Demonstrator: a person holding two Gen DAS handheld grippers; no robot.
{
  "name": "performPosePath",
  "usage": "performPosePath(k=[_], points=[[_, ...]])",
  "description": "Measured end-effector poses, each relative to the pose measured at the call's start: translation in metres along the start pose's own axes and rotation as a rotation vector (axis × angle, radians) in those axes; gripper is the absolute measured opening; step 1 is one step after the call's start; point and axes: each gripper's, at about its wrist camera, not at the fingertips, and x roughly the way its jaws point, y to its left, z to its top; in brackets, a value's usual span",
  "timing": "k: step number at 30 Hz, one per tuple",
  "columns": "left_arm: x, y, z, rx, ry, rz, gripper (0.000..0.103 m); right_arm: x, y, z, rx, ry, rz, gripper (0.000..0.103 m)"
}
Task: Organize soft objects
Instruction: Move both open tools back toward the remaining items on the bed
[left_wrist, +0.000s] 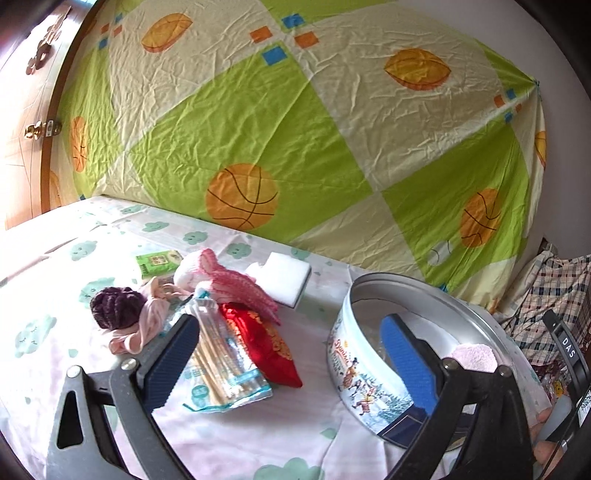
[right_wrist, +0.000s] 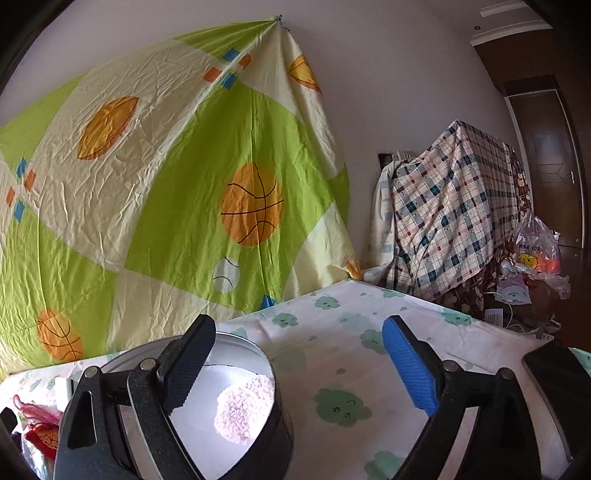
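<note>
Surface: a counter (left_wrist: 258, 435) under a white cloth printed with green clouds.
Tin: a round metal cookie tin (left_wrist: 369, 387), lid off, stands at the right in the left wrist view; in the right wrist view it sits low and left (right_wrist: 266, 354).
Pink cloth: a fluffy pale pink cloth (right_wrist: 242, 410) lies inside the tin against its wall; in the left wrist view its edge shows at the tin's near rim (left_wrist: 474, 356).
Left hand-held gripper (left_wrist: 291, 350): fingers spread wide, holding nothing — one blue pad over the pile, the other in front of the tin's opening.
Right hand-held gripper (right_wrist: 299, 354): fingers wide apart and empty — the left finger over the tin, the right over bare cloth.
Pile: left of the tin, well apart from it.
Pile items: a dark purple knit ball (left_wrist: 116, 308) touching a pale pink fabric piece (left_wrist: 147, 325); a pink-and-white knit item (left_wrist: 221, 282) lying over a red embroidered pouch (left_wrist: 266, 343); a clear packet of sticks (left_wrist: 221, 365) beside the pouch.
Behind the pile: a white sponge block (left_wrist: 286, 273) and a small green box (left_wrist: 159, 263).
Backdrop: a green and cream sheet with basketballs (left_wrist: 295, 129) hangs behind the counter.
</note>
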Motion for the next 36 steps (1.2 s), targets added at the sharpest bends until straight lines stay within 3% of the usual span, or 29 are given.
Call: performPosePath(k=[4, 7, 13, 17, 23, 36], points=[[-0.007, 0.012, 0.001, 0.024, -0.006, 0.050, 0.100, -0.009, -0.011, 0.001, 0.048, -0.049, -0.065, 0.093], [-0.006, 0.021, 0.000, 0.043, 0.021, 0.091, 0.100, -0.009, -0.010, -0.001, 0.046, -0.035, -0.067, 0.093], [-0.006, 0.037, 0.001, 0.049, 0.052, 0.136, 0.100, -0.013, 0.009, -0.012, -0.017, 0.028, -0.003, 0.093], [-0.005, 0.047, 0.001, 0.050, 0.061, 0.162, 0.100, -0.024, 0.023, -0.019, -0.034, 0.025, 0.026, 0.093], [-0.006, 0.059, 0.003, 0.053, 0.070, 0.192, 0.100, -0.034, 0.040, -0.031, 0.000, 0.085, 0.086, 0.093], [-0.009, 0.088, 0.008, 0.038, 0.084, 0.223, 0.100, -0.060, 0.099, -0.050, -0.073, 0.105, 0.198, 0.093]])
